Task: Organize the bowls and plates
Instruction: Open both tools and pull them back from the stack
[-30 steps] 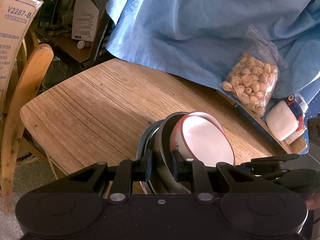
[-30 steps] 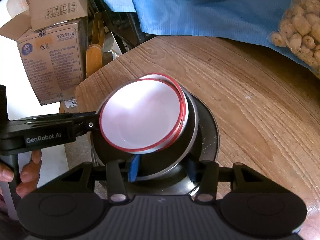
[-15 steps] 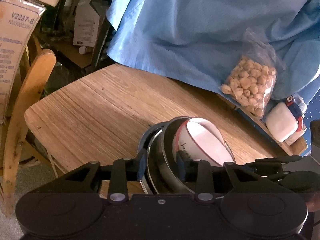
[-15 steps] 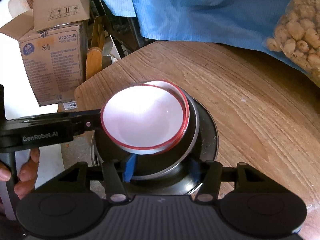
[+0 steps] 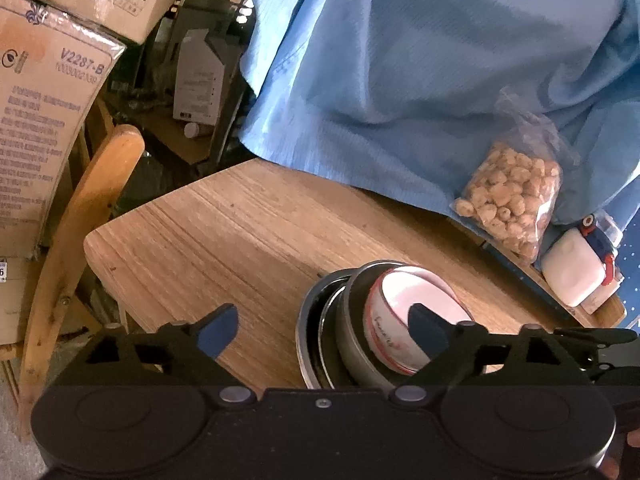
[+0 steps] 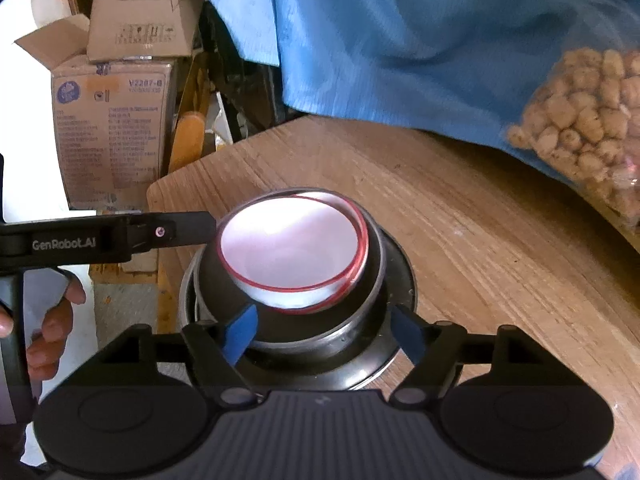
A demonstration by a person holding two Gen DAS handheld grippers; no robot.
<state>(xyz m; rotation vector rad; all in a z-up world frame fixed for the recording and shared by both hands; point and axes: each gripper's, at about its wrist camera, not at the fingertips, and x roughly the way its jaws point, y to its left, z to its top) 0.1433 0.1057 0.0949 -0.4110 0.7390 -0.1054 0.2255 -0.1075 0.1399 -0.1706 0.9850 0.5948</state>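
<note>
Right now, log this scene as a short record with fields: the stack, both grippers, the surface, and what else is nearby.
stack: two red-rimmed white bowls nested in a metal bowl, all on a metal plate
left gripper: open, jaws just been opening, straddling the stack's edge without pressing it
right gripper: open, jaws just been opening, metal bowl between them, pads off it
surface: wooden table
nearby: bag of puffed snacks, blue cloth, cardboard boxes, wooden chair
</note>
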